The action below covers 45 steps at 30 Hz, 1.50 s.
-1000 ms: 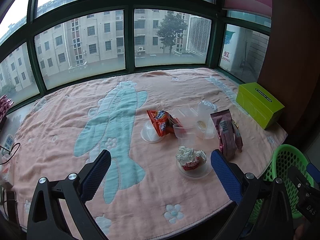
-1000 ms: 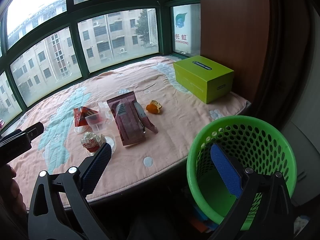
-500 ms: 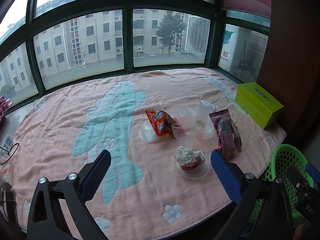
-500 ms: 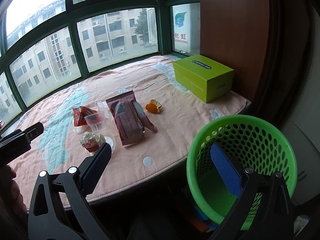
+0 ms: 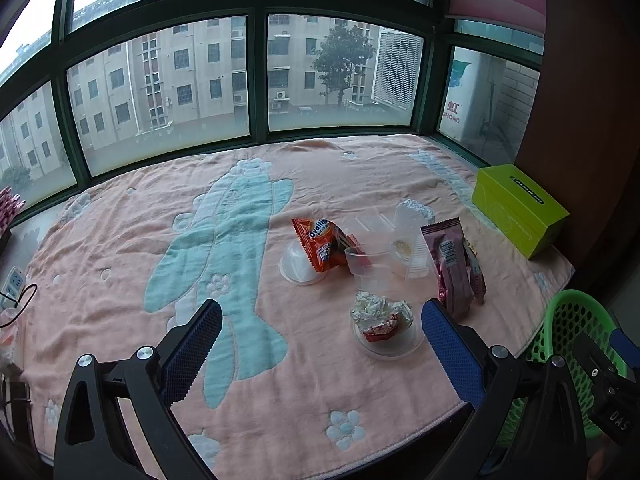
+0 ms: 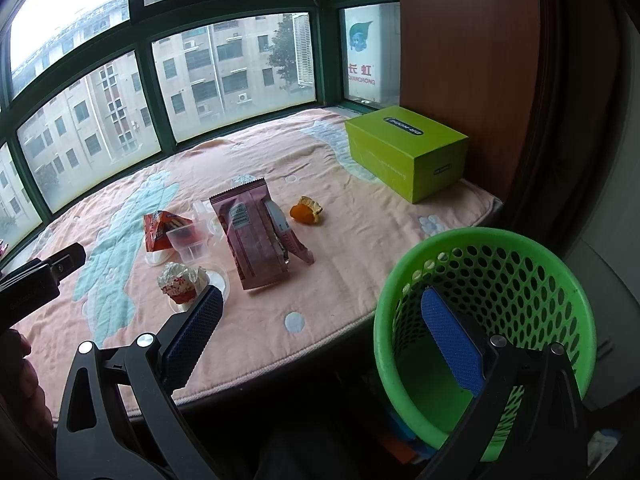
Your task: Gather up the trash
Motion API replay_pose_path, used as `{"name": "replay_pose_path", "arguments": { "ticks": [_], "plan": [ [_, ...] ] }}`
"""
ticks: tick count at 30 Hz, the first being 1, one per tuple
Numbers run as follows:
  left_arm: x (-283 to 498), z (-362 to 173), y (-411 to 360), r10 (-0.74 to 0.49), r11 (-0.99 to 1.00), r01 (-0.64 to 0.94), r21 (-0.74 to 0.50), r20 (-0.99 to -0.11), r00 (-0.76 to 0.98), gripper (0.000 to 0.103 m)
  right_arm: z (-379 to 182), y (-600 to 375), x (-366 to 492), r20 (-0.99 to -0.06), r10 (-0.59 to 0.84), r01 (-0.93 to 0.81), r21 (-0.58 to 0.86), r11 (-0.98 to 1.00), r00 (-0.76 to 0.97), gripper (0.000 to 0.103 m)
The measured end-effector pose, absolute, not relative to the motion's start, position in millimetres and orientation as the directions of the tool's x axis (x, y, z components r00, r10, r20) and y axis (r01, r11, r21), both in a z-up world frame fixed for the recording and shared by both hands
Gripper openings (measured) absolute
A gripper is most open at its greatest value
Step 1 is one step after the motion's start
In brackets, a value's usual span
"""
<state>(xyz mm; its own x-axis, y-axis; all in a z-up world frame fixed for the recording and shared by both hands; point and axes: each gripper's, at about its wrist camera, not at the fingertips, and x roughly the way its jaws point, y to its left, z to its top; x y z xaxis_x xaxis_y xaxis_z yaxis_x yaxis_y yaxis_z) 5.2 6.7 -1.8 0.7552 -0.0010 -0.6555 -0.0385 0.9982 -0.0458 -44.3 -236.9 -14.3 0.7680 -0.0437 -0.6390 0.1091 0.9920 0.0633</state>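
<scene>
Trash lies on a pink blanket: an orange Ovaltine wrapper (image 5: 322, 243), a clear plastic cup (image 5: 370, 265), a pink snack bag (image 5: 452, 266), and a crumpled white-and-red wrapper (image 5: 380, 316) on a clear lid. In the right wrist view the same pink bag (image 6: 252, 236) lies near an orange scrap (image 6: 306, 211). A green mesh basket (image 6: 484, 264) stands off the blanket's right edge. My left gripper (image 5: 320, 344) is open and empty, just short of the crumpled wrapper. My right gripper (image 6: 320, 324) is open and empty, beside the basket.
A lime-green box (image 5: 520, 208) sits at the blanket's far right, by a brown wall panel (image 6: 468, 52). Windows run along the back. A white power strip (image 5: 10, 286) with a cable lies at the left edge. A white dome lid (image 5: 298, 264) sits beside the Ovaltine wrapper.
Both grippers stay open. The left wrist view has shifted slightly, with the trash a little lower-left in frame. The right wrist view has hardly changed.
</scene>
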Motion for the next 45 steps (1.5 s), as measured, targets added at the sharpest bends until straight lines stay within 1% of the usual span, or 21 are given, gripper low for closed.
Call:
{"name": "replay_pose_path", "arguments": {
  "ticks": [21, 31, 37, 43, 45],
  "plan": [
    [9, -5, 11, -0.002, 0.998, -0.04, -0.049, -0.66, 0.751, 0.097, -19, -229, -35, -0.654, -0.045, 0.106, 0.054, 0.993, 0.755, 0.098],
    [24, -3, 30, 0.024, 0.995, -0.08, -0.054, -0.665, 0.746, 0.097, -18, -222, -20, -0.667, -0.035, 0.086, 0.044, 0.995, 0.744, 0.098],
    [33, -2, 40, 0.04, 0.994, -0.099, -0.051, -0.67, 0.741, 0.097, -19, -218, -1, -0.673, -0.002, 0.047, 0.049, 0.998, 0.74, 0.098],
    [42, -7, 53, 0.048, 0.992, -0.116, -0.054, -0.682, 0.729, 0.097, -21, -214, 23, -0.684, 0.078, -0.034, 0.078, 0.996, 0.725, 0.098],
    [44, -10, 56, 0.046, 0.991, -0.118, -0.057, -0.689, 0.724, 0.097, -24, -213, 34, -0.694, 0.126, -0.07, 0.108, 0.992, 0.709, 0.098]
  ]
}}
